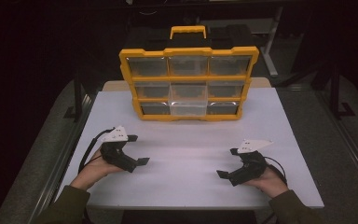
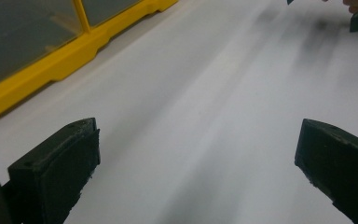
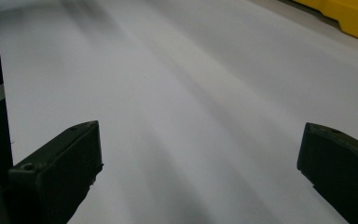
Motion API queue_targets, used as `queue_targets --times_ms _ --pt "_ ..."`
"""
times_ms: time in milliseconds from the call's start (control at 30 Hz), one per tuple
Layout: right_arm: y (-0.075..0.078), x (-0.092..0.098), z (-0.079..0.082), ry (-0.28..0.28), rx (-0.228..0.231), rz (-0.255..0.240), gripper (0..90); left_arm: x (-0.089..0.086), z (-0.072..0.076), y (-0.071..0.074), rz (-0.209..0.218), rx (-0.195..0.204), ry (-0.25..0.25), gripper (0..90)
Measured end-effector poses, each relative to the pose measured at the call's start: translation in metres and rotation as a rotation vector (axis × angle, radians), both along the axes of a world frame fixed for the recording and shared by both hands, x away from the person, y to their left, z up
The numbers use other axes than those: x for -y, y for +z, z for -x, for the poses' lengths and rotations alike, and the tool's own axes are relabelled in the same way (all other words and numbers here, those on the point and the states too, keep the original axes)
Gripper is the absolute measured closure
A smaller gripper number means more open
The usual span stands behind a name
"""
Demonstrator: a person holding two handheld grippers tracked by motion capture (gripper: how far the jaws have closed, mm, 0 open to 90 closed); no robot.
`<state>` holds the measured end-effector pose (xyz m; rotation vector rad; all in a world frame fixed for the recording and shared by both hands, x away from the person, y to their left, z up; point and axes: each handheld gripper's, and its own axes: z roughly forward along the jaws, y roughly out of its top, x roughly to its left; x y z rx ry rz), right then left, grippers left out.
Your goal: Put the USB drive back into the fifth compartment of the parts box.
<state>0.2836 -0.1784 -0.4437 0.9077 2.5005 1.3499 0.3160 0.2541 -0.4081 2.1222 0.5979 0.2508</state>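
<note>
A yellow organizer point(image 1: 189, 79) with clear drawers and a black-and-yellow handle stands upright at the far side of the white table point(image 1: 186, 186). One clear middle drawer point(image 1: 188, 105) in the lower rows looks drawn out a little. My left gripper point(image 1: 138, 150) rests low over the table at the near left, open, with nothing between its jaws. The left gripper view shows the left gripper point(image 2: 196, 158) over bare table, with the organizer's yellow base point(image 2: 51, 70) at upper left. My right gripper point(image 1: 227, 163) sits at the near right, open and empty. The right gripper point(image 3: 200, 158) also faces bare table.
The person's hands and olive sleeves come in at the bottom corners. Black cables trail from both grippers. A wide stretch of white table lies between the grippers and the organizer. Dark floor and metal frame legs point(image 1: 77, 100) surround the table.
</note>
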Motion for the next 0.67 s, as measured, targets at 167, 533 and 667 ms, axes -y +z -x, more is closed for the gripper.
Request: queue_targets --times_ms 167,533,667 --pt "0.0 0.0 0.0 -0.001 0.001 -0.001 0.0 -0.005 0.006 -0.009 -0.007 0.008 0.011 0.0" --pt "0.0 0.0 0.001 -0.004 0.001 0.0 0.0 -0.005 0.012 -0.031 -0.042 -0.01 0.001 0.0" --pt "0.0 0.0 0.001 -0.004 0.002 0.0 0.0 -0.005 0.012 -0.031 -0.045 -0.01 0.001 0.0"
